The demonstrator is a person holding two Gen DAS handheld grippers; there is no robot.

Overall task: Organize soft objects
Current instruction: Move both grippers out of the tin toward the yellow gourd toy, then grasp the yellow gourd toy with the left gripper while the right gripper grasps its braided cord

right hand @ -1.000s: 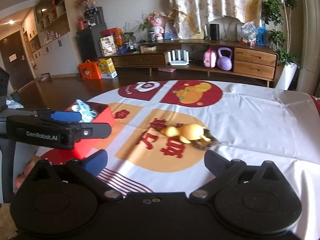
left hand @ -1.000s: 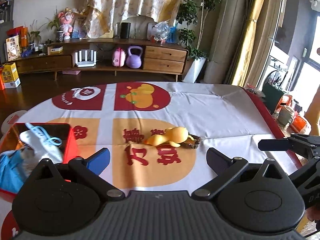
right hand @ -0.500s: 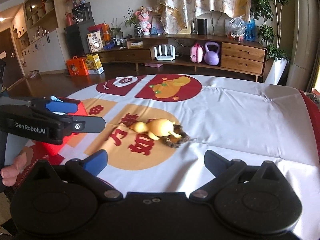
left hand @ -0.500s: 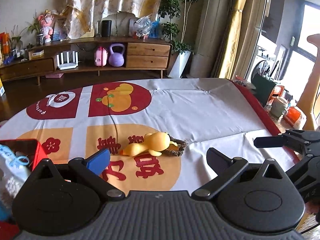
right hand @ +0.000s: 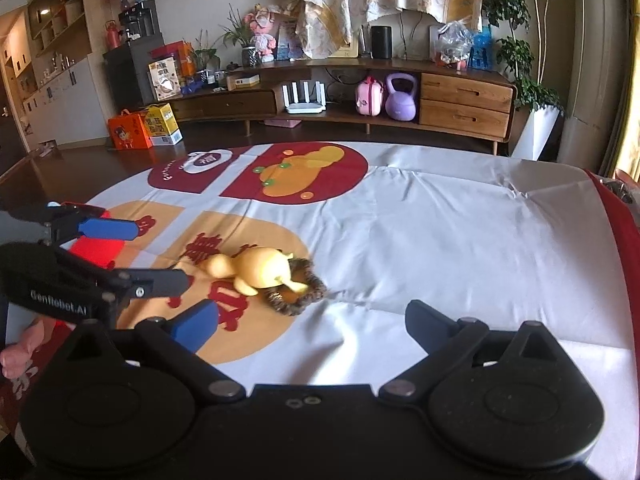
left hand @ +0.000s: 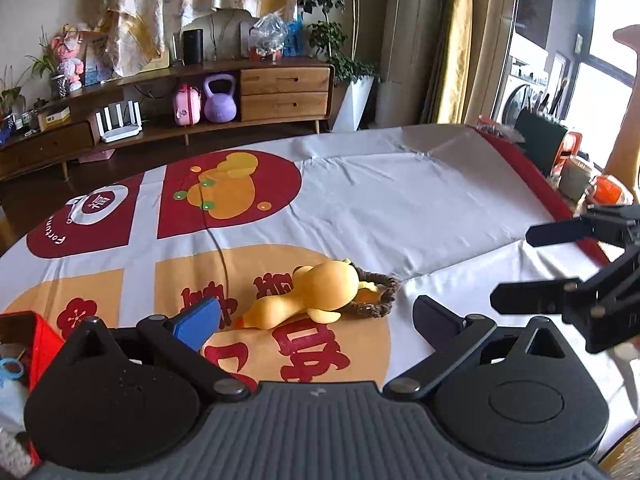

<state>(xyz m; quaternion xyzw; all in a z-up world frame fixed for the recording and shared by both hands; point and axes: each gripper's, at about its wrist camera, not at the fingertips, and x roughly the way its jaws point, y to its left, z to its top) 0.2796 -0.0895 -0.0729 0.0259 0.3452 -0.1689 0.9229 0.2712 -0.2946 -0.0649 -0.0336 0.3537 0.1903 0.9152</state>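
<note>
Left wrist view showed the left tongs (left hand: 316,318) spread wide and empty, with the yellow duck toy (left hand: 310,296) lying on the counter (left hand: 420,208) just ahead of them, slightly nearer the blue-padded finger than the dark one. The duck's long axis ran at a slant, its narrow neck end pointing toward the near-left corner and its fat body toward the far-right, where it rested against a brown knitted ring (left hand: 380,294) that touched it. A red box (left hand: 38,340) sat at the near-left edge of the counter with pale soft things inside, well apart from the duck. The right tongs (left hand: 514,268) reached in from the right edge, their jaws parted and holding nothing, farther from the duck than the left pair seemed to be. Right wrist view showed the right tongs (right hand: 312,322) open and empty too, the duck (right hand: 256,268) ahead and a little left of their midline, its neck pointing left toward the red box (right hand: 94,248) and its tail on the knitted ring (right hand: 298,292). The left tongs (right hand: 156,254) hung open just beside the duck's neck end, so the left hand looked the nearer one for the pick. The duck looked smooth, rubbery and squashable; a grip across the body, square to its long axis, seemed the likelier hold.
</note>
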